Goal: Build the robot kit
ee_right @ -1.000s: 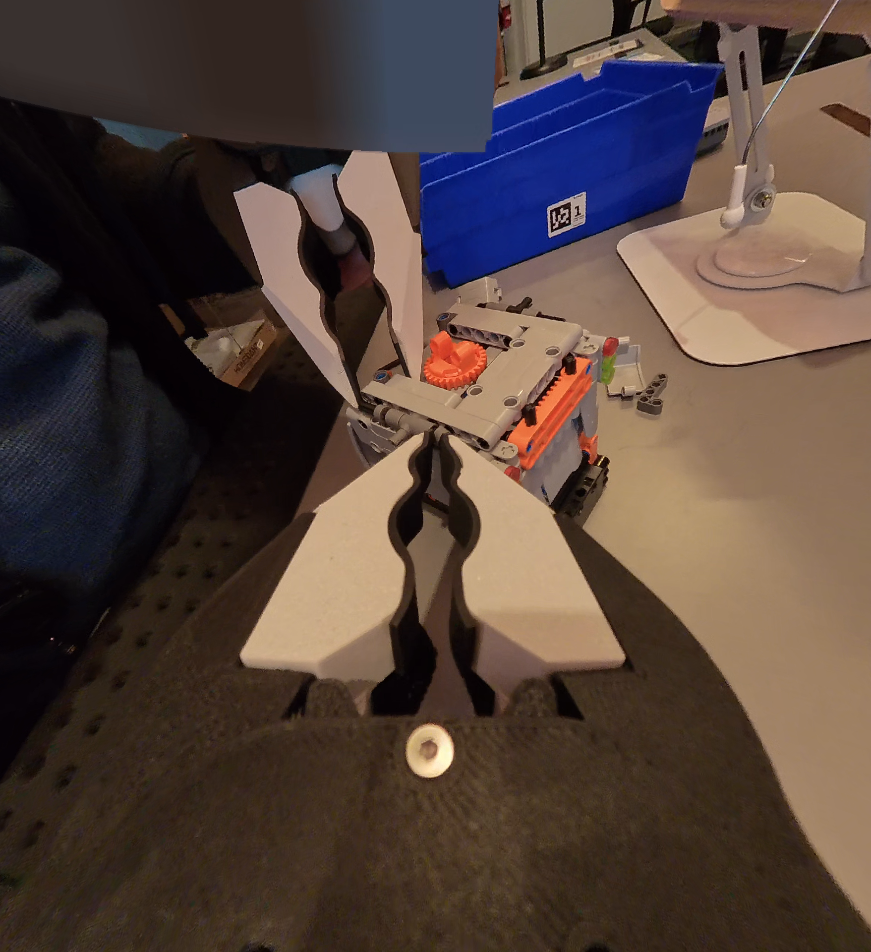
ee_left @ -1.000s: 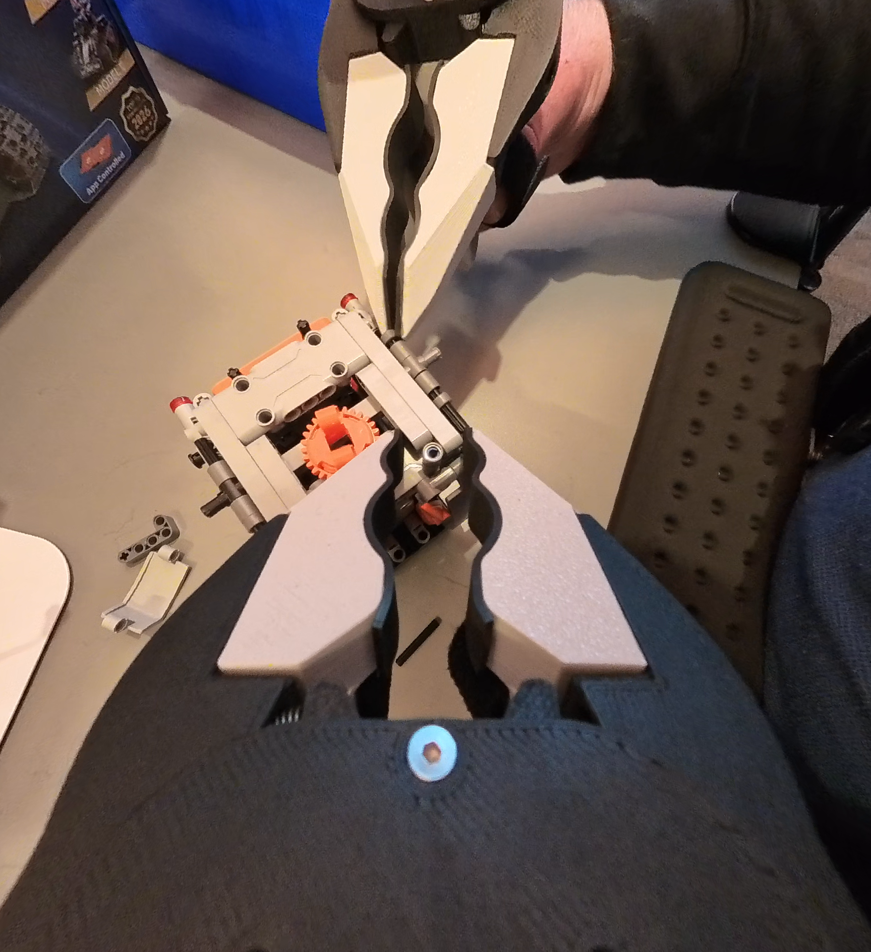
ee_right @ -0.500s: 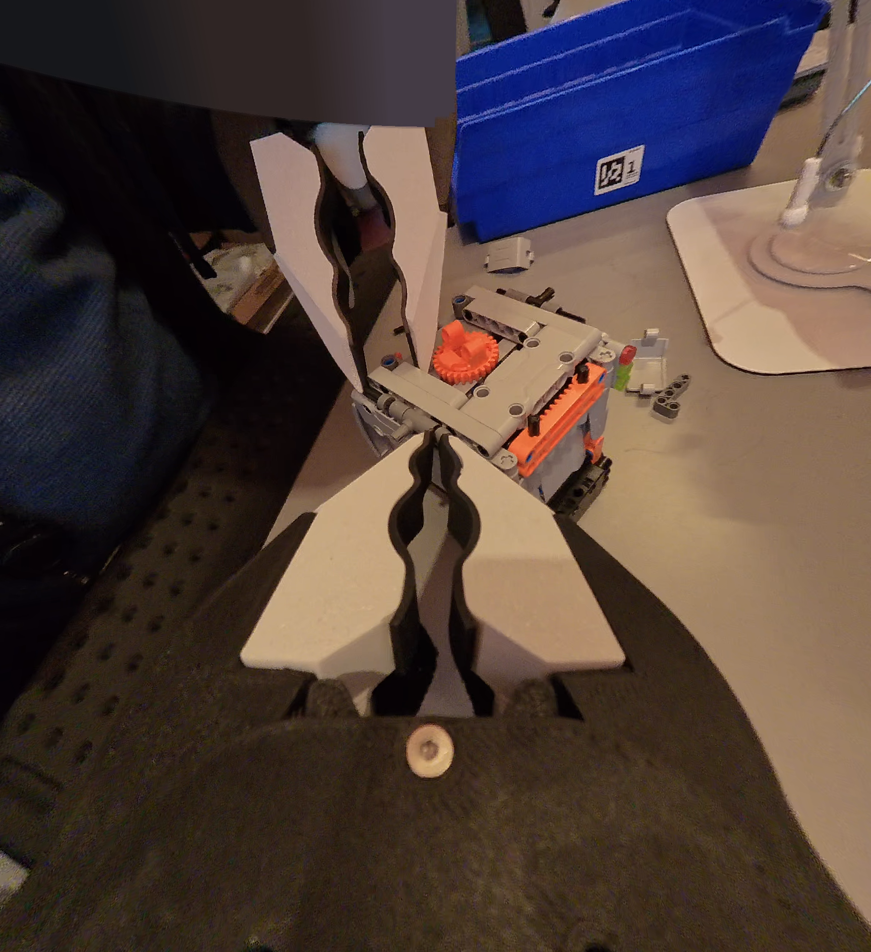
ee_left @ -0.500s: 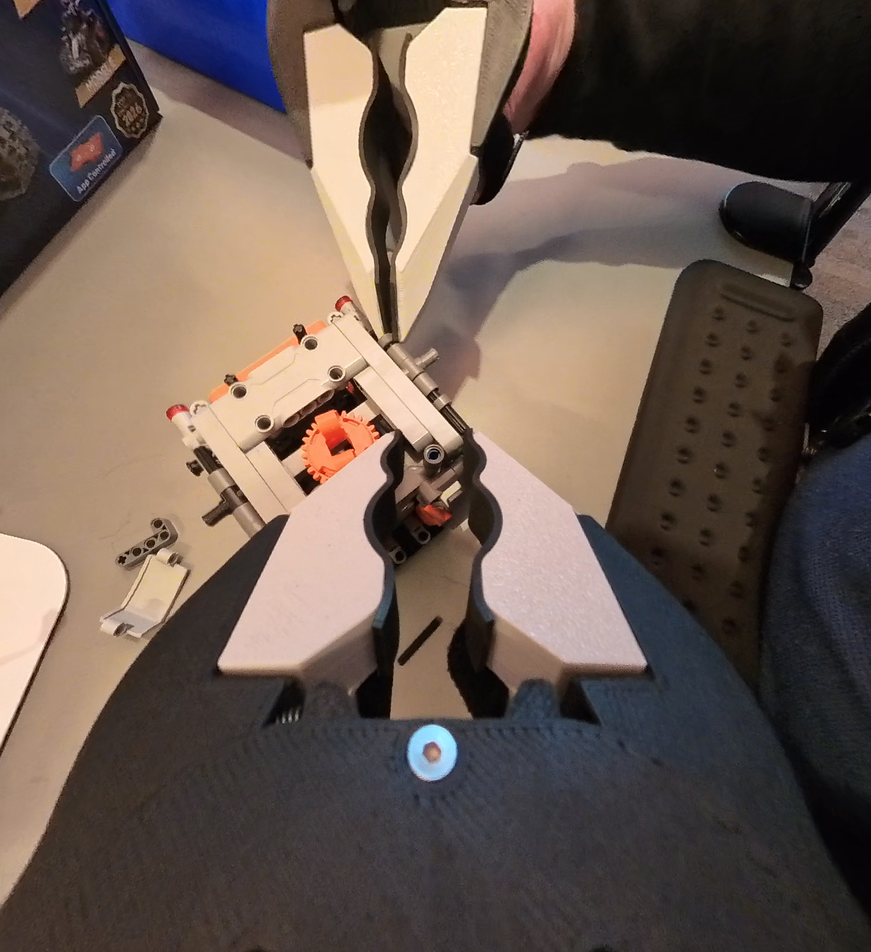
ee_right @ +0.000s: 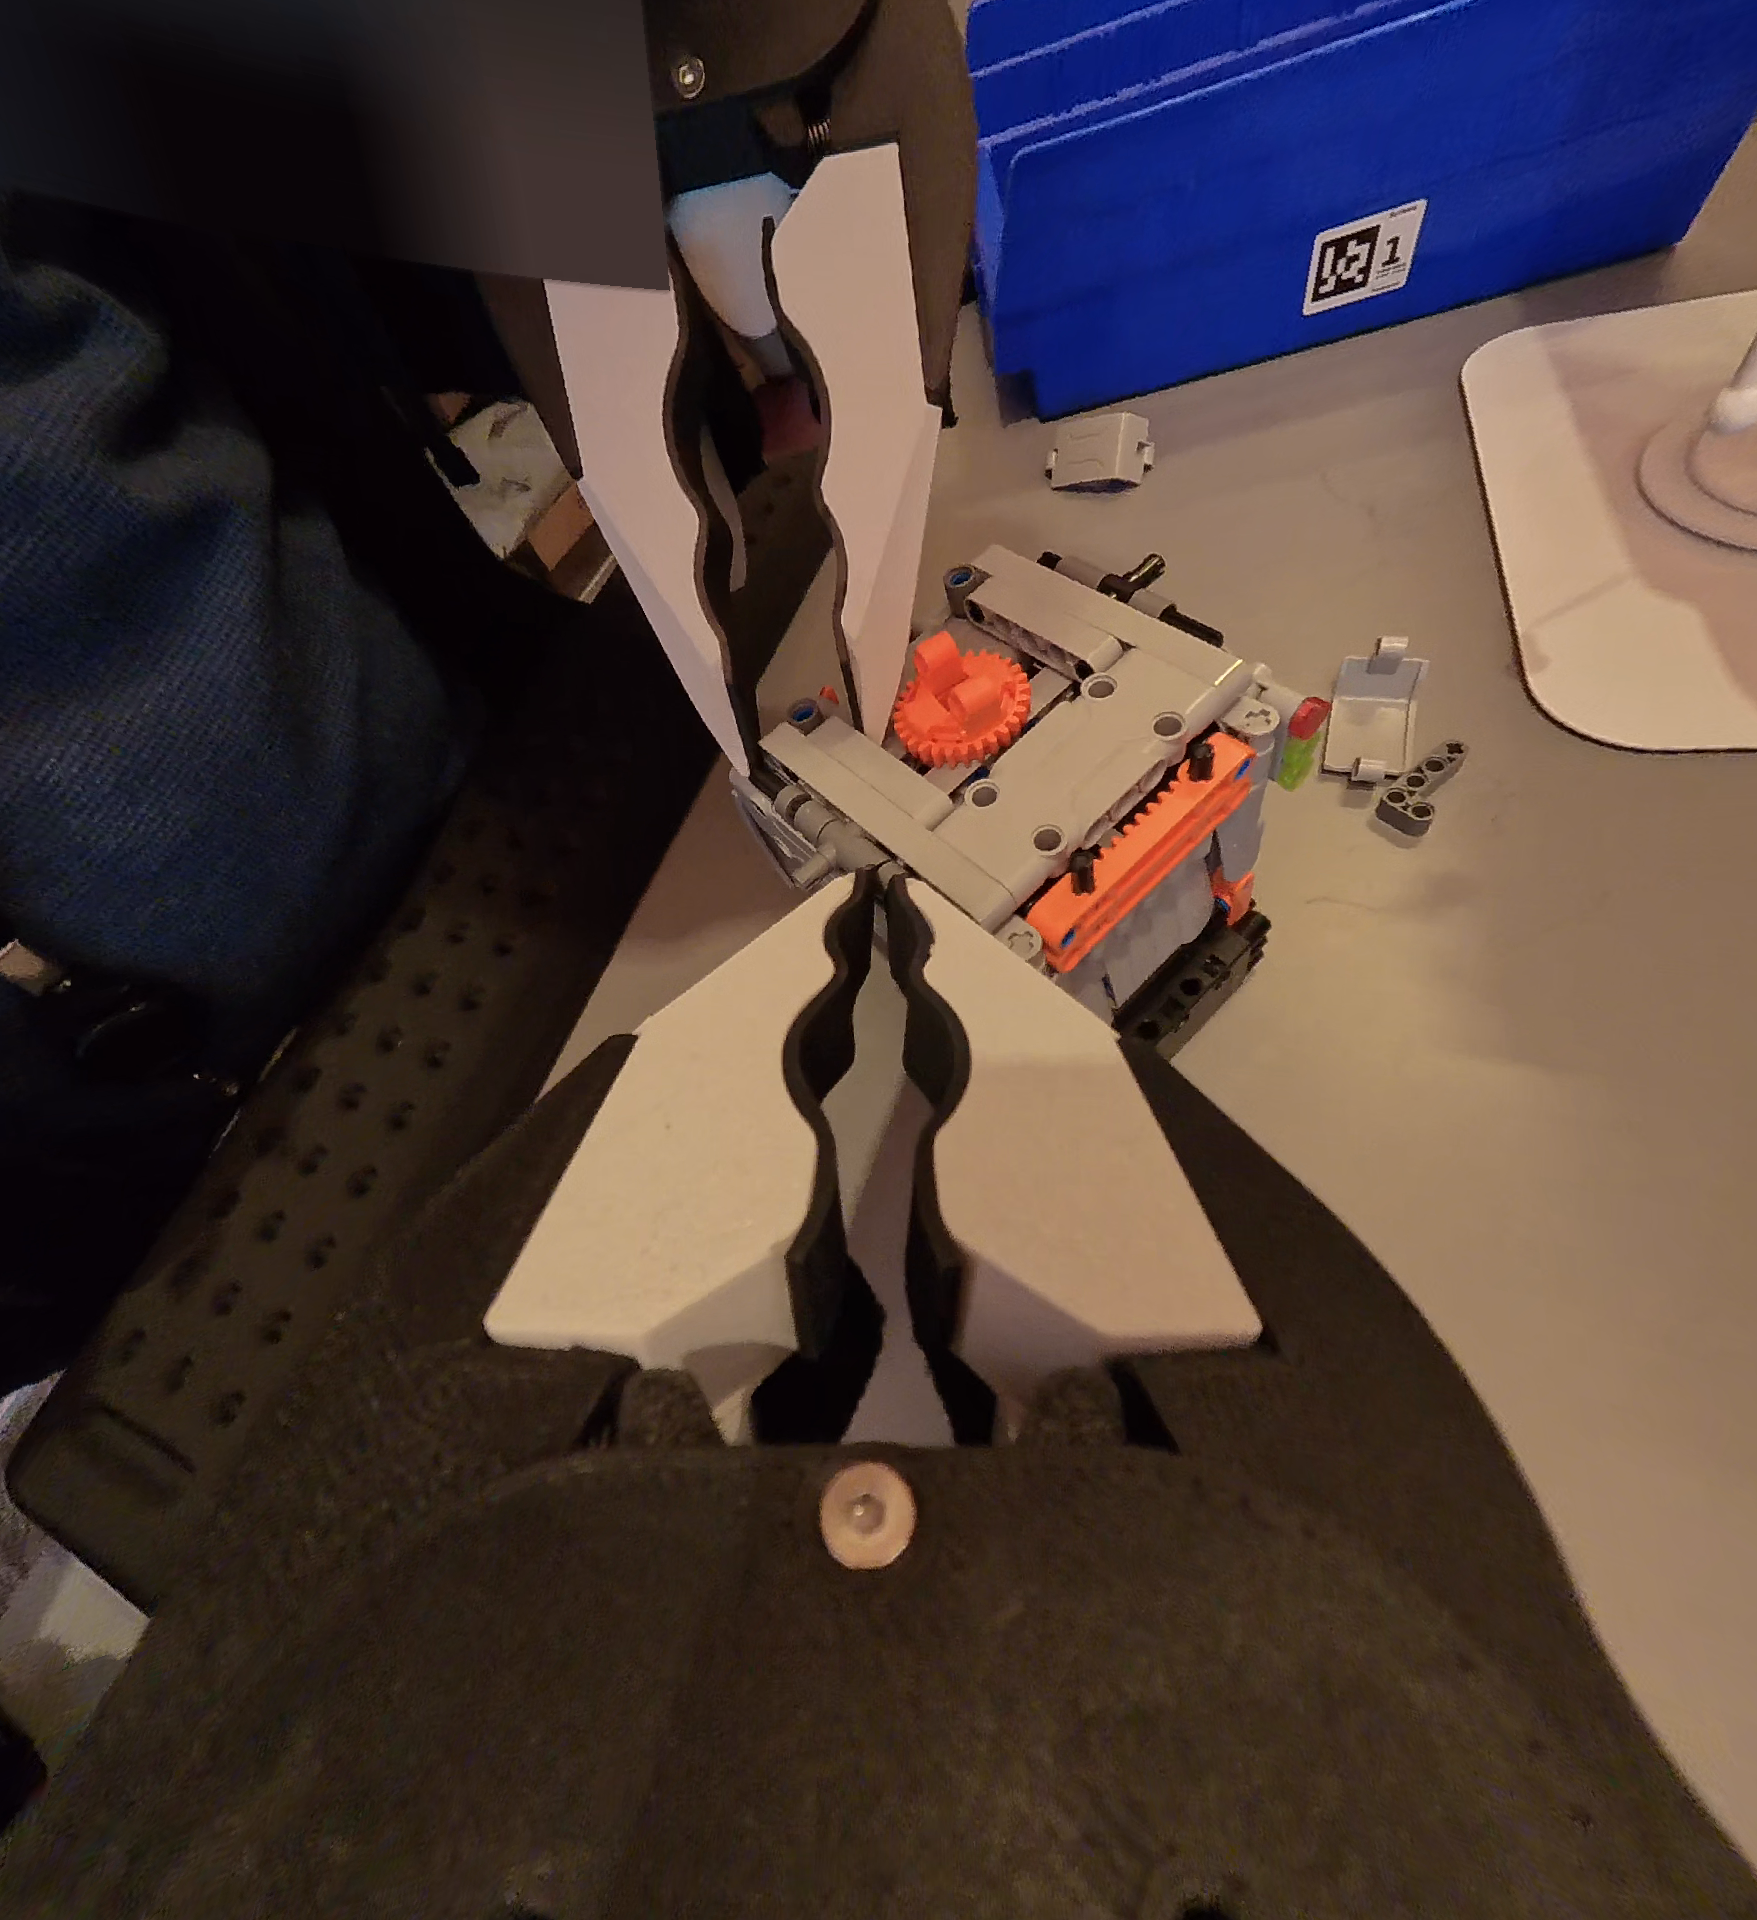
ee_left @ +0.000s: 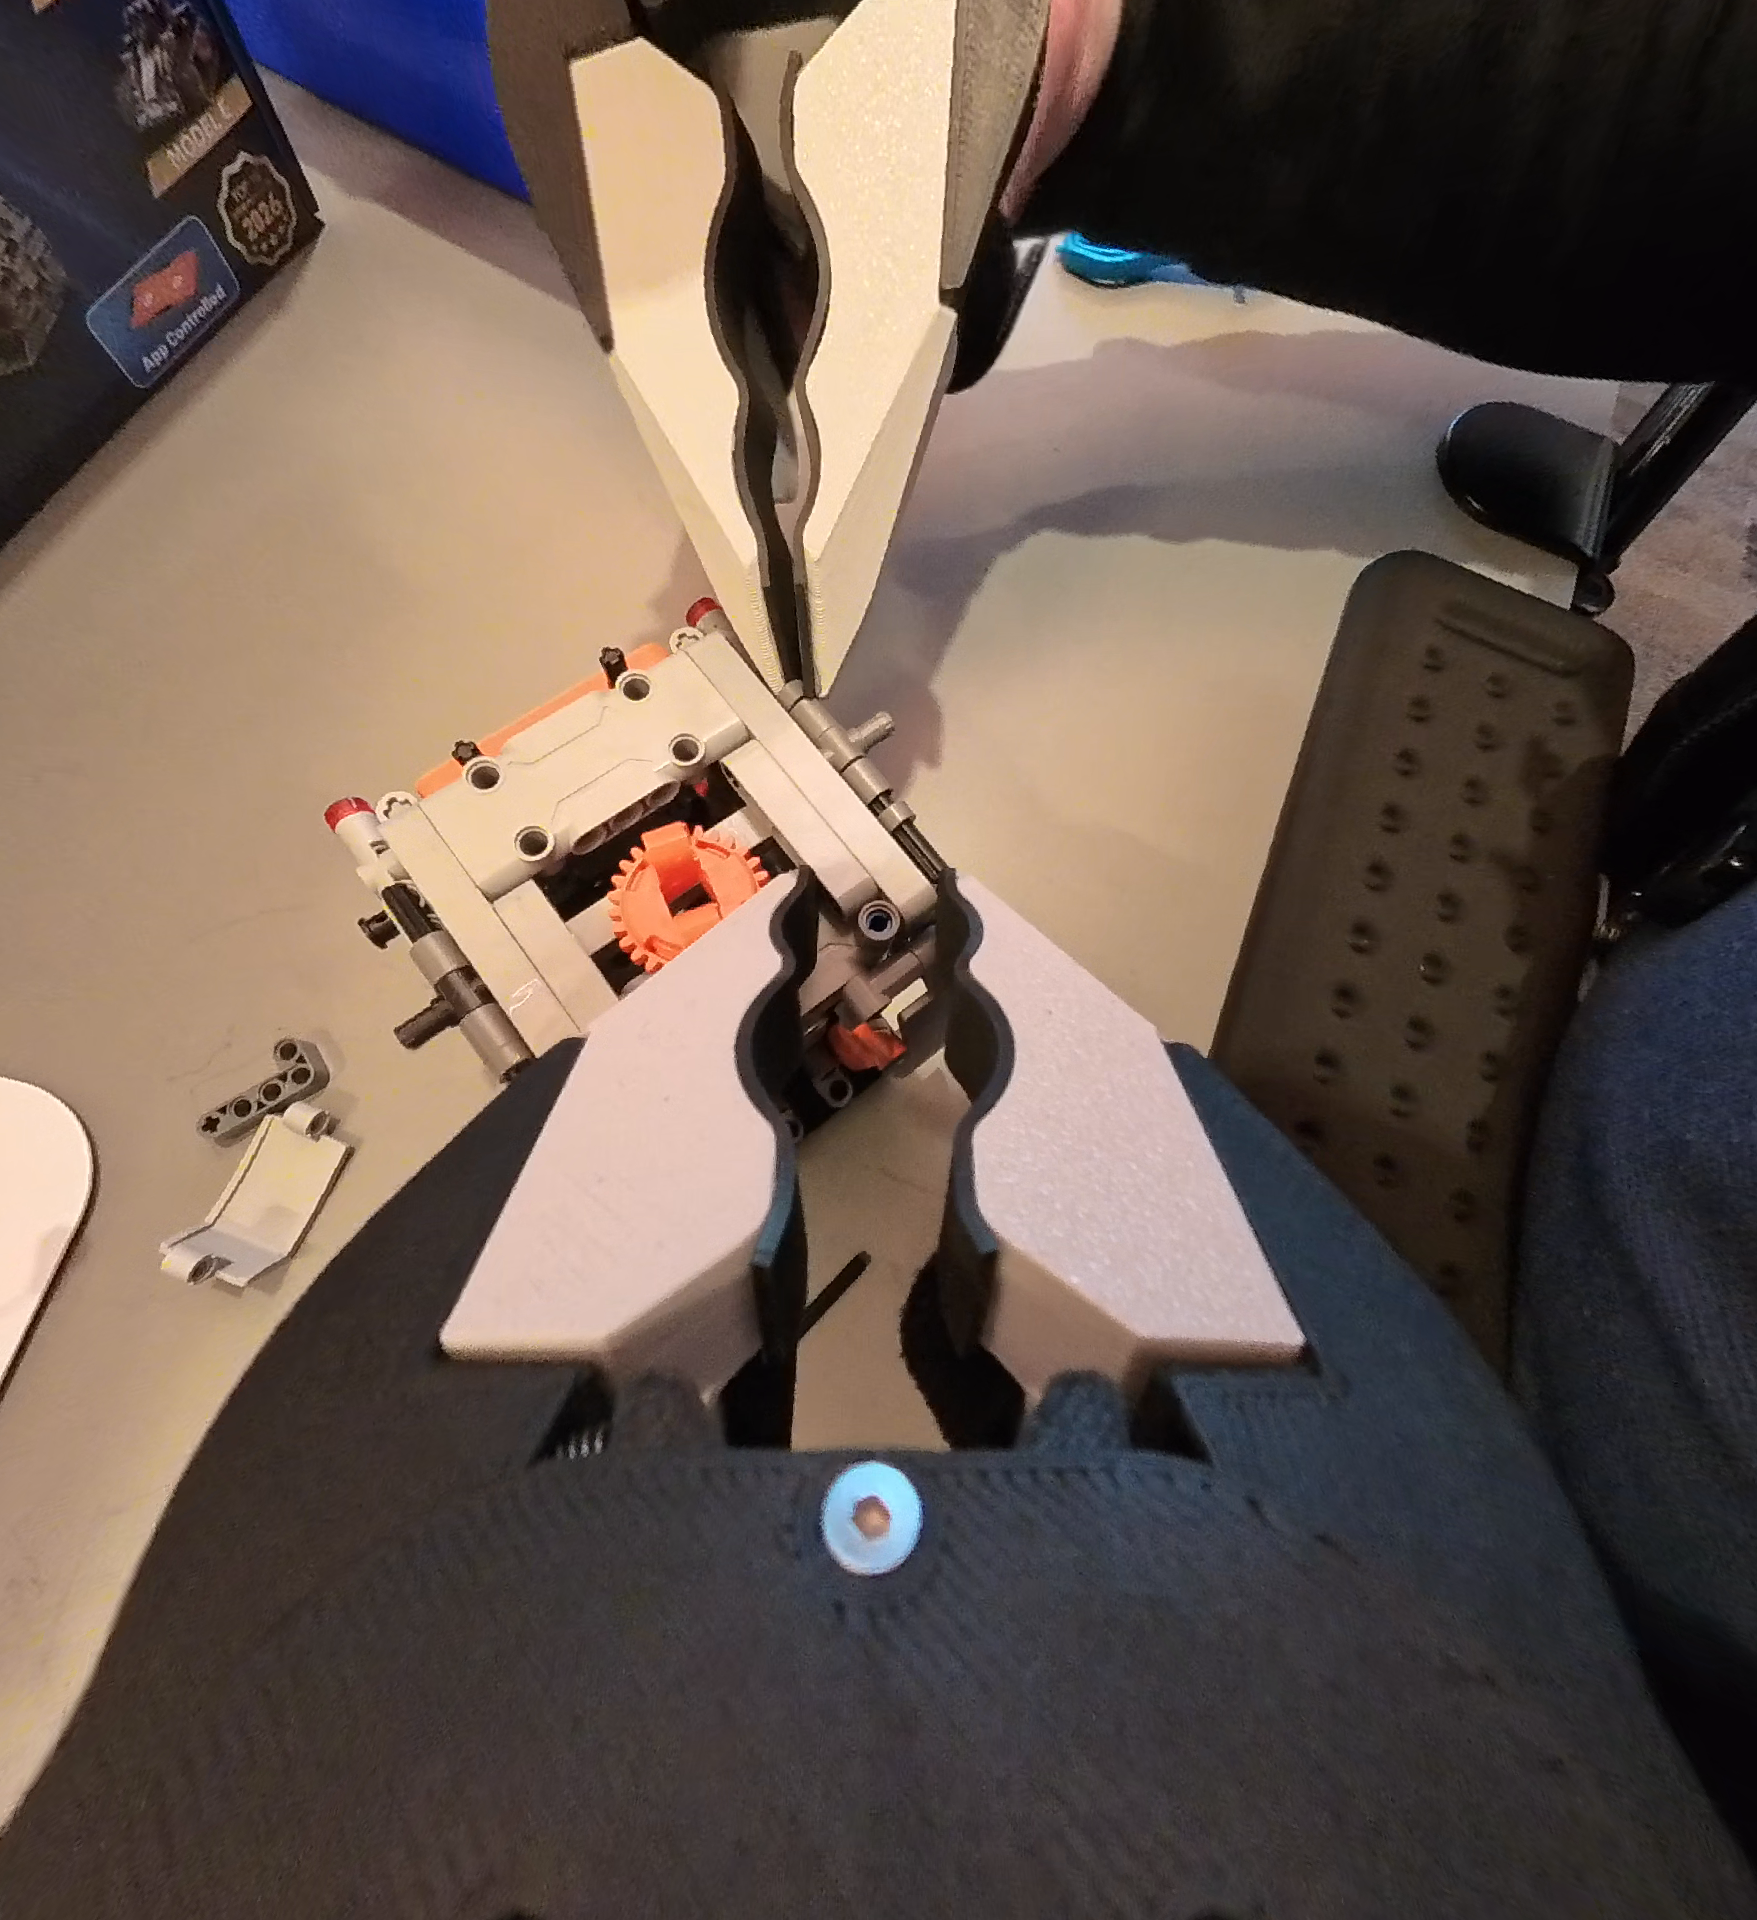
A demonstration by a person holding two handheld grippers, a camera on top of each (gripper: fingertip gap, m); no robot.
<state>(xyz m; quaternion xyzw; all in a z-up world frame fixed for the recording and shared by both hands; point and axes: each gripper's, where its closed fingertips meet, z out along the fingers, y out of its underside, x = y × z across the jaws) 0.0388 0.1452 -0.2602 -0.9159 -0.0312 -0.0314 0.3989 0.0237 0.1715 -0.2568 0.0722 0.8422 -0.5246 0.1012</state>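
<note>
The grey table [ee_right: 1476, 1143] carried everything, with a blue bin [ee_right: 1269, 187] at its far edge, a dark printed box [ee_left: 74, 260] in one corner and a white stand base [ee_right: 1632, 540] off to the side; a black perforated chair arm [ee_left: 1414, 935] ran along the near edge beside my knee. The brick model [ee_right: 1050, 790], a grey frame with an orange gear [ee_right: 960, 707] on top and an orange toothed bar down one flank, sat near that table edge, its long side lying slantwise to both my views. My left tongs [ee_left: 869, 914] were spread around the model's near corner, one finger on each side of a grey beam. My right tongs [ee_right: 879, 883] were pressed almost together on a thin axle at the opposite corner, though I could not tell how firmly they pinched it. Each pair blocked part of the model from the other's camera. A small grey panel [ee_left: 256, 1210] and a dark angled beam [ee_left: 266, 1086] lay loose just beside the model; another grey piece [ee_right: 1097, 452] lay near the bin.
</note>
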